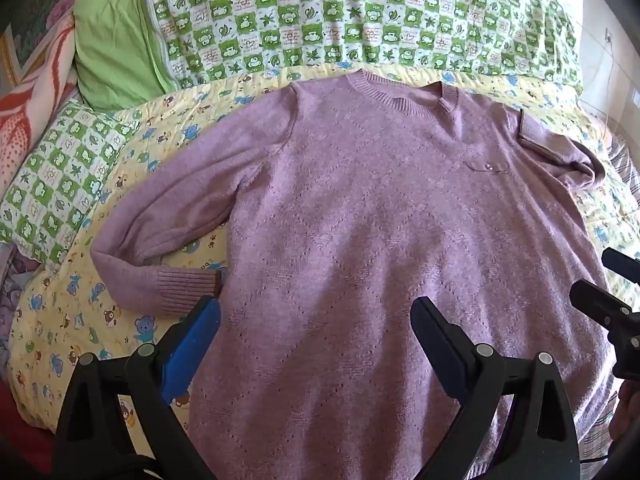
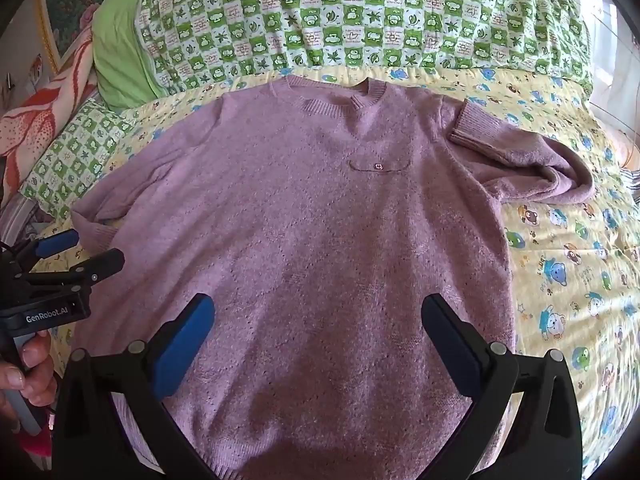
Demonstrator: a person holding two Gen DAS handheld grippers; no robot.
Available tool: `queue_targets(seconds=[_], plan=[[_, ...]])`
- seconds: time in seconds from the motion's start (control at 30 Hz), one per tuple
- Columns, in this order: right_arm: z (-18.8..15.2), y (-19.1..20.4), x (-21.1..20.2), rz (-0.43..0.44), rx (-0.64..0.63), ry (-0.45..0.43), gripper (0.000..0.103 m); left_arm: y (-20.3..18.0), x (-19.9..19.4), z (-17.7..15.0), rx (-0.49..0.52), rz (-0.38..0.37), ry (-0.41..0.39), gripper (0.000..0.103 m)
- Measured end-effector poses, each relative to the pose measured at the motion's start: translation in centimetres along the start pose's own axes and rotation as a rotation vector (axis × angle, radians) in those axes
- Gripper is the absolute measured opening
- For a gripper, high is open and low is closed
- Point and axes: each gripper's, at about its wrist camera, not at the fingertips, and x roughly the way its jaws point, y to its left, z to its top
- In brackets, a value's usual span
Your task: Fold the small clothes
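A mauve knitted sweater (image 1: pixel 360 208) (image 2: pixel 312 232) lies flat and face up on a bed, collar away from me. Its left sleeve (image 1: pixel 168 224) bends back so the ribbed cuff (image 1: pixel 188 288) lies beside the body. The right sleeve (image 2: pixel 520 156) is folded up, its cuff (image 2: pixel 472 124) resting by the shoulder. My left gripper (image 1: pixel 316 312) hovers open above the lower left part of the sweater, nothing between its fingers. My right gripper (image 2: pixel 318 308) hovers open over the lower middle, also holding nothing. Each gripper shows at the edge of the other's view: right gripper (image 1: pixel 608 300), left gripper (image 2: pixel 80 256).
The sweater rests on a yellow cartoon-print quilt (image 2: pixel 568 272). A green checked duvet (image 1: pixel 360 16) is bunched along the far side, with a green pillow (image 1: pixel 116 40) and a checked pillow (image 1: pixel 60 184) at left. A hand (image 2: pixel 28 368) grips the left handle.
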Motion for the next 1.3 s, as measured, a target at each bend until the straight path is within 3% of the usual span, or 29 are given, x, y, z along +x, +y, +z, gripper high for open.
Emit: queue_targets(seconds=[0.5,0.8,1.3], plan=[[0.4,-1.1,0.6,-0.002,0.014,0.006,0.103,0.0,1.3,0.6,-0.010,-0.003,0.034,0.096],[0.6,-1.3,0.9,-0.025,0.015,0.001,0.103,-0.4,2.4,1.4,-0.012,-0.012,0.104,0.096],[1.6,-2.6,1.8,-0.028,0.036,0.016,0.103,-1.2,4.0,2.5,0.005,0.003,0.112,0.096]])
